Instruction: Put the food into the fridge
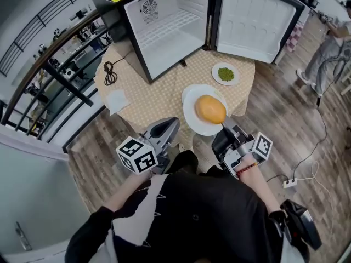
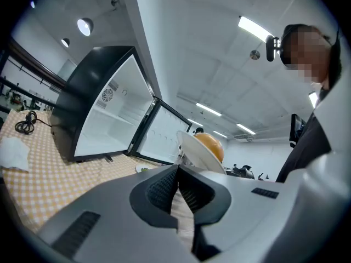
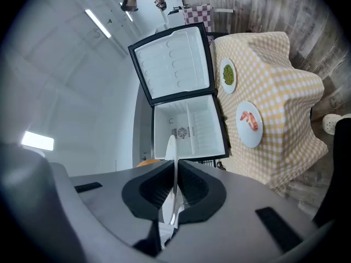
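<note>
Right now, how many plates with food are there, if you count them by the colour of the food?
Plate with green food: 1
Plate with orange food: 1
Plate with red food: 1
Total: 3

1 fridge (image 1: 170,32), 1 table (image 1: 159,95). Plates: 3 total, i.e. 1 orange-food plate (image 1: 193,118), 1 green-food plate (image 1: 215,74), 1 shrimp plate (image 3: 251,139). Grippers: 2, left gripper (image 1: 169,124) & right gripper (image 1: 226,129), each w/ 1 marker cube. Misc — 1 black cable coil (image 1: 110,73), 1 white tissue (image 1: 117,100), 1 power strip (image 1: 289,183). People — 2: the wearer, plus 1 bystander (image 1: 328,51).
</note>
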`<state>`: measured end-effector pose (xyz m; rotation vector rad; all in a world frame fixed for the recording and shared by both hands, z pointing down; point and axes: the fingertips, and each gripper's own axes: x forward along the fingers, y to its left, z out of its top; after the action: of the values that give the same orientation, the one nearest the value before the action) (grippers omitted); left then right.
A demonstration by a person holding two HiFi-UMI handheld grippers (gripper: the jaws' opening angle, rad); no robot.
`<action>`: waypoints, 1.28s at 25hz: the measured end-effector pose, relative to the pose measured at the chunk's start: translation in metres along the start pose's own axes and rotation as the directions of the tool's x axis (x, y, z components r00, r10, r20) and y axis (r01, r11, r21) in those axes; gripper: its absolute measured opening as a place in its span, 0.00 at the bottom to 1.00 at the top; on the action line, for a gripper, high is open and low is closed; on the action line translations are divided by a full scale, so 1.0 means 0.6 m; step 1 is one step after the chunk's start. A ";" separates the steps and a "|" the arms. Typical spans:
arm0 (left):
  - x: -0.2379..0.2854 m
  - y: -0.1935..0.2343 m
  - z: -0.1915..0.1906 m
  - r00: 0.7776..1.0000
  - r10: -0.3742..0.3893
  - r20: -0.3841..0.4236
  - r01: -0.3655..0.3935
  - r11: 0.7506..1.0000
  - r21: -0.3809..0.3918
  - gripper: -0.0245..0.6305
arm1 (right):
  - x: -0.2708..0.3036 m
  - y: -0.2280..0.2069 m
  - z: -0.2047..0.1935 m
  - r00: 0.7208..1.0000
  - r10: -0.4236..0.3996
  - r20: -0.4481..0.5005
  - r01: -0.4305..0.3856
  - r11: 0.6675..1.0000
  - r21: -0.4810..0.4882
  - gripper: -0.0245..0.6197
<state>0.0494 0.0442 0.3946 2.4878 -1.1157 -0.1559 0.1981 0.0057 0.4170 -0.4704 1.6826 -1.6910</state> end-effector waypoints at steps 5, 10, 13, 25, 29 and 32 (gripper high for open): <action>0.074 0.048 0.014 1.000 -0.031 0.003 0.031 0.999 -0.025 0.06 | 0.049 0.005 0.052 1.000 -0.001 0.013 0.001 1.000 -0.002 0.08; 0.149 0.083 0.038 0.992 -0.128 0.005 0.128 0.992 0.000 0.06 | 0.113 -0.018 0.116 0.998 -0.054 0.024 0.054 0.998 -0.021 0.08; 0.184 0.107 0.062 0.977 -0.207 0.054 0.208 0.978 -0.014 0.06 | 0.164 -0.033 0.151 0.996 -0.079 0.038 0.080 0.997 -0.011 0.08; 0.303 0.247 0.039 0.971 -0.234 -0.045 0.235 0.972 0.012 0.06 | 0.310 -0.133 0.248 0.971 -0.230 0.066 0.230 0.973 0.013 0.08; 0.334 0.298 0.034 0.977 -0.206 -0.061 0.207 0.978 0.026 0.06 | 0.363 -0.156 0.279 0.966 -0.256 0.046 0.257 0.966 -0.010 0.08; 0.351 0.328 0.026 0.978 -0.198 -0.071 0.199 0.980 0.018 0.06 | 0.404 -0.167 0.300 0.966 -0.258 0.033 0.259 0.965 -0.036 0.08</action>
<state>0.0514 -0.2333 0.4739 2.6031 -0.8450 -0.1123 0.1321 -0.2989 0.4793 -0.7576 1.6960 -1.8270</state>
